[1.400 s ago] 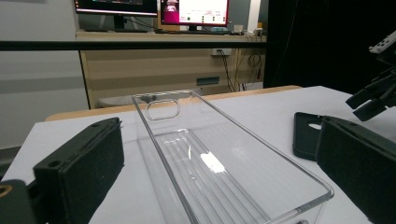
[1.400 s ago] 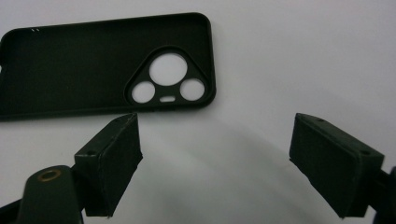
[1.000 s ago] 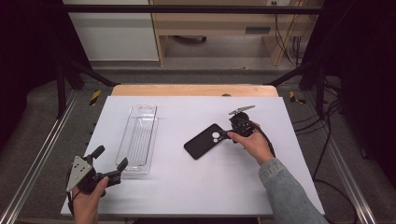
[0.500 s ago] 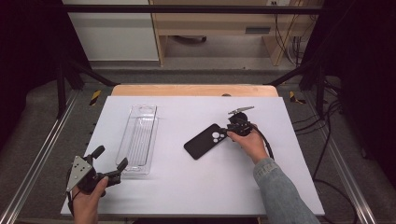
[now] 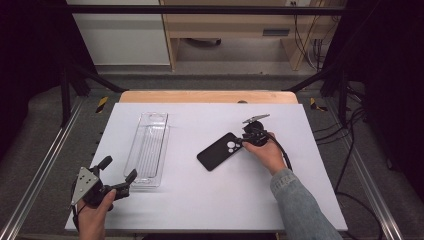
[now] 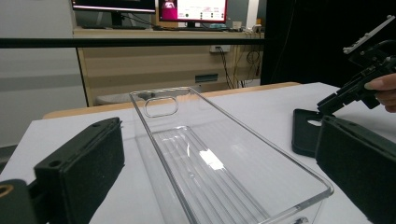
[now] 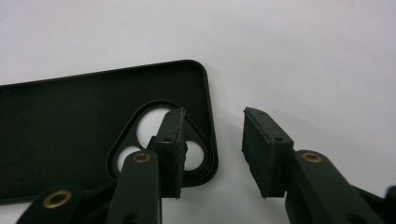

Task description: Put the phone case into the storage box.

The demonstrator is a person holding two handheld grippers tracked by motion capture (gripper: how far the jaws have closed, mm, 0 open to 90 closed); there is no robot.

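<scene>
A black phone case [image 5: 220, 151] lies inner side up on the white table, its camera cutout [image 7: 161, 140] toward my right gripper [image 5: 243, 144]. That gripper points down at this corner. One pad [image 7: 173, 140] hangs over the cutout and the other [image 7: 261, 149] is outside the case rim. The jaws have just been closing, with the rim between them untouched. A clear plastic tray [image 5: 148, 149] lies to the left. My left gripper [image 5: 119, 168] rests open at the tray's near end, its pads [image 6: 88, 158] either side of the tray [image 6: 224, 163].
The white table [image 5: 200, 200] ends at a wooden strip [image 5: 207, 96] at the back. Metal frame rails [image 5: 45, 165] run along both sides. A cable [image 5: 285, 155] trails from my right gripper. The left gripper view also has the case [image 6: 306, 135] and the right gripper [image 6: 355, 88].
My right gripper has shifted slightly toward the case's camera corner, and its jaws stand narrower than before. The left gripper and the tray have not moved.
</scene>
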